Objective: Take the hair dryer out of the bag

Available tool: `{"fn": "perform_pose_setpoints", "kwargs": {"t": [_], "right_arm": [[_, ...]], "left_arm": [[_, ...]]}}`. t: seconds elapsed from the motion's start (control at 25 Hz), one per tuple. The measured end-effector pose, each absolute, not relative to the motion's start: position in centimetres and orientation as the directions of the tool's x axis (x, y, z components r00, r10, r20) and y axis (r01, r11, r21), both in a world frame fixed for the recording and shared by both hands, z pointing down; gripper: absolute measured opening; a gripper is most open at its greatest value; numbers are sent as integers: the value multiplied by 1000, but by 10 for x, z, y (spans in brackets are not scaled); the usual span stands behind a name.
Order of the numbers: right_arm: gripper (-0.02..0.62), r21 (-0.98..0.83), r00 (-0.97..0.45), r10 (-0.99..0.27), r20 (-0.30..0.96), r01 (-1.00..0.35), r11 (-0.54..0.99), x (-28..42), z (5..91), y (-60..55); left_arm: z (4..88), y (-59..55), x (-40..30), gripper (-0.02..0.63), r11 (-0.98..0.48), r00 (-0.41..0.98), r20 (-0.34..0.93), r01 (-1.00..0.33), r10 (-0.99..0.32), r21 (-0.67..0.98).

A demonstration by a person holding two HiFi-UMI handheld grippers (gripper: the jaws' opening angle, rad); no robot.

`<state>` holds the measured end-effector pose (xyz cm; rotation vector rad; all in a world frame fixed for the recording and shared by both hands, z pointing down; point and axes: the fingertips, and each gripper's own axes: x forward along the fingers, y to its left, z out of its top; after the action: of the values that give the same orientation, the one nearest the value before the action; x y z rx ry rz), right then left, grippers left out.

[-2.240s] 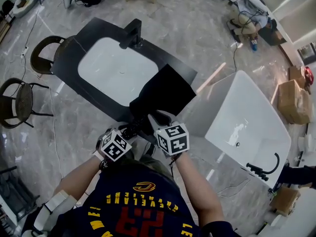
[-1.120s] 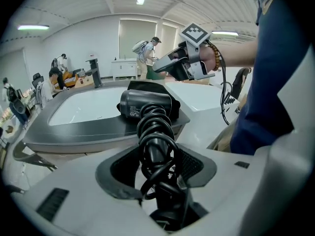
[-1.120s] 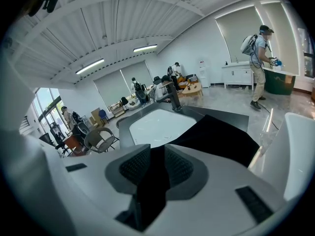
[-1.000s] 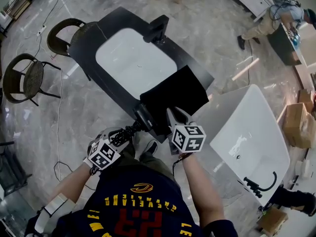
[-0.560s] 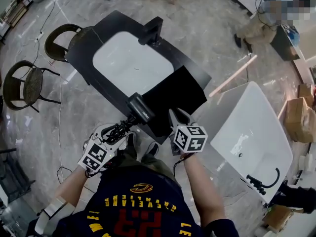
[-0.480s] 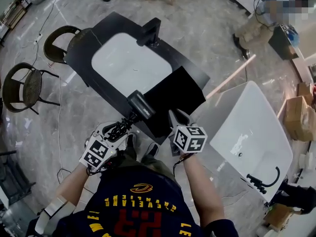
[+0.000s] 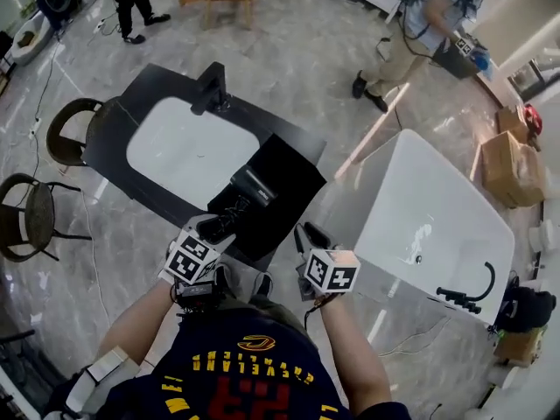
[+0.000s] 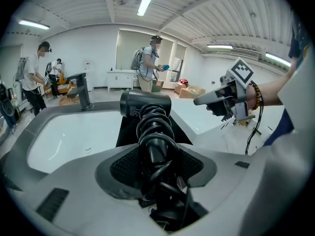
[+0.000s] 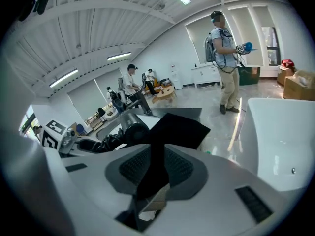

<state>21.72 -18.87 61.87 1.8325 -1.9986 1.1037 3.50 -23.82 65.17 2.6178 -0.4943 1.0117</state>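
My left gripper (image 7: 219,226) (image 8: 157,162) is shut on the handle of the black hair dryer (image 7: 253,186) (image 8: 145,104), whose cord is coiled round that handle. The dryer is outside the bag, its barrel above the bag's left part. The flat black bag (image 7: 284,191) (image 9: 178,124) lies on the corner of the black counter (image 7: 114,138). To the right, my right gripper (image 7: 304,233) (image 9: 156,167) is shut on the bag's near edge. In the right gripper view the dryer (image 9: 132,132) and left gripper (image 9: 59,137) show at the left.
A white basin (image 7: 188,147) with a black faucet (image 7: 210,86) is set in the counter. A white bathtub (image 7: 437,217) stands at the right. Two chairs (image 7: 70,121) are at the left, cardboard boxes (image 7: 506,169) at far right, people at the back.
The dryer has come out of the bag's mouth to the left. My left gripper has then carried it back right, over the bag. The right gripper keeps its hold on the bag's edge.
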Motion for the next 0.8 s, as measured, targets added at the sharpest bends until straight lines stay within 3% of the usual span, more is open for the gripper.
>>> {"fn": "perform_pose_setpoints", "kwargs": {"t": [0.4,0.8], "right_arm": [[86,-371,-46,-758,650,-891,-264,269,629,-110],[86,-366,-20,-743,669,-879,-306,272,633,-94]], "left_arm": [[682,-273,118,224,-927,670,726,-353,-156,125],[697,-285,153,224,-922,662,732,-367,-163,126]]}}
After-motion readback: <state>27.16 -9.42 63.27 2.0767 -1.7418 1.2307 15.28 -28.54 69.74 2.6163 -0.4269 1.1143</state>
